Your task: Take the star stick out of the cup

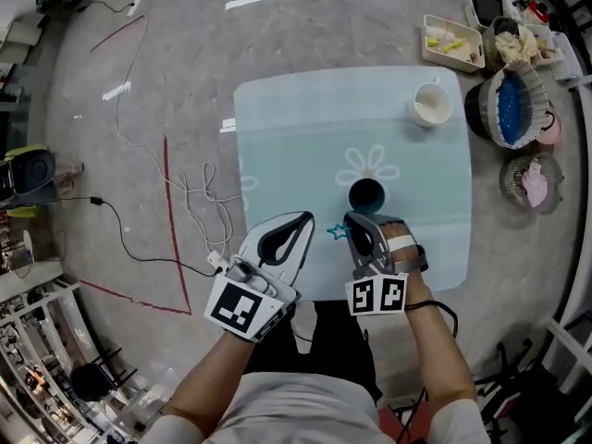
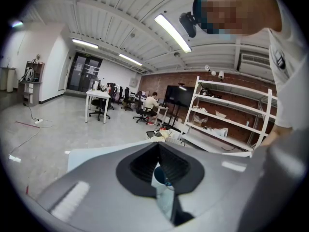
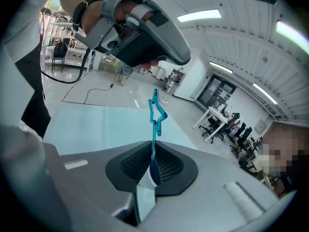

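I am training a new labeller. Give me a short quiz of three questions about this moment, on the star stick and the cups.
1. True or false: the star stick stands inside the dark blue cup.
2. The jaws of the right gripper are shut on: A) nothing B) the star stick C) a cable
3. Fill in: the white cup stands near the far ____ corner of the light blue cloth.

Key: 1 false, it is held clear of the cup; 2 B; 3 right.
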